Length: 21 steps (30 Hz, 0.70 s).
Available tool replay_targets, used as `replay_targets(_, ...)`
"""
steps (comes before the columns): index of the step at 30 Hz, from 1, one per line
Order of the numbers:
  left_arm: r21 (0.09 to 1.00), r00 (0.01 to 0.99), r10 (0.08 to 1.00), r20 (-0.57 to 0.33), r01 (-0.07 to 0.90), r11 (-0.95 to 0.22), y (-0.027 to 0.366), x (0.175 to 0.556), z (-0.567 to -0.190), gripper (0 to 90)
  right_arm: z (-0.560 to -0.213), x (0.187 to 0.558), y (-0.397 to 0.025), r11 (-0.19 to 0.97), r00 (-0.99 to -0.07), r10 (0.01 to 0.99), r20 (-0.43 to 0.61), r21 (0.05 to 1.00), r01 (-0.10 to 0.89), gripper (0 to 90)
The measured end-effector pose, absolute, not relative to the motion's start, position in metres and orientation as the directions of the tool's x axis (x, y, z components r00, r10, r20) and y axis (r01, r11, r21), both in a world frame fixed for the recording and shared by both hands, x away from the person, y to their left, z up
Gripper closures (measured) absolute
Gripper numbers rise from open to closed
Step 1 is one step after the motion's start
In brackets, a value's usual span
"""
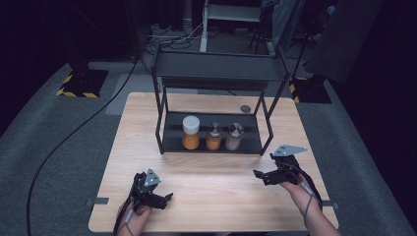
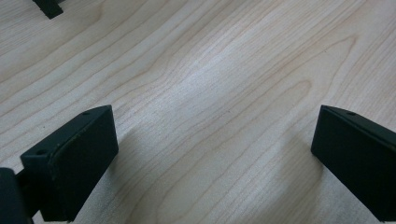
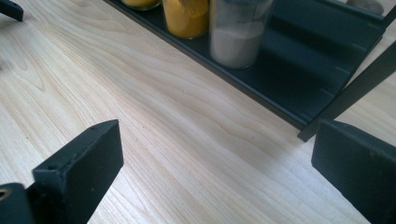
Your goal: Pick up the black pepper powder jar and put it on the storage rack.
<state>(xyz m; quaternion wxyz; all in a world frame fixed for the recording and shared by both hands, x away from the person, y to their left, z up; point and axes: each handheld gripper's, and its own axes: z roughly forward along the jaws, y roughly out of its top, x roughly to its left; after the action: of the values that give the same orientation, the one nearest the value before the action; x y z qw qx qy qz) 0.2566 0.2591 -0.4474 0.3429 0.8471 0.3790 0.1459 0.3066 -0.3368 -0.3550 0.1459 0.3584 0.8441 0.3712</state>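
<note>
A black two-tier metal rack (image 1: 216, 73) stands at the back middle of the wooden table (image 1: 211, 206). Its lower shelf (image 3: 299, 70) holds three jars: a tall white-capped jar of orange powder (image 1: 191, 132), a shorter orange jar (image 1: 214, 136) and a jar of pale powder (image 1: 234, 136). The pale jar (image 3: 236, 32) and an orange jar (image 3: 187, 16) also appear close up in the right gripper view. My left gripper (image 1: 166, 199) is open above bare wood near the front left. My right gripper (image 1: 263, 176) is open, in front of the rack's right leg. Nothing sits between either pair of jaws.
A small dark round disc (image 1: 245, 108) lies on the table behind the rack. Grey carpet surrounds the table, with a black cable (image 1: 74, 132) running across the floor at left and equipment stands behind.
</note>
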Motion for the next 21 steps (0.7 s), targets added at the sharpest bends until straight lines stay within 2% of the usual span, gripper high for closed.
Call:
replay_targets(6, 0.692, 0.670, 0.742, -0.013, 0.542, -0.478, 0.259, 0.257, -0.447, 0.7, -0.371, 0.299, -0.342, 0.454, -0.697, 0.717, 0.014, 0.749, 0.483, 1.9)
replay_targets(21, 0.691, 0.670, 0.742, -0.014, 0.543, -0.477, 0.259, 0.256, -0.447, 0.6, -0.405, 0.291, -0.343, 0.471, -0.690, 0.724, 0.010, 0.723, 0.506, 1.9)
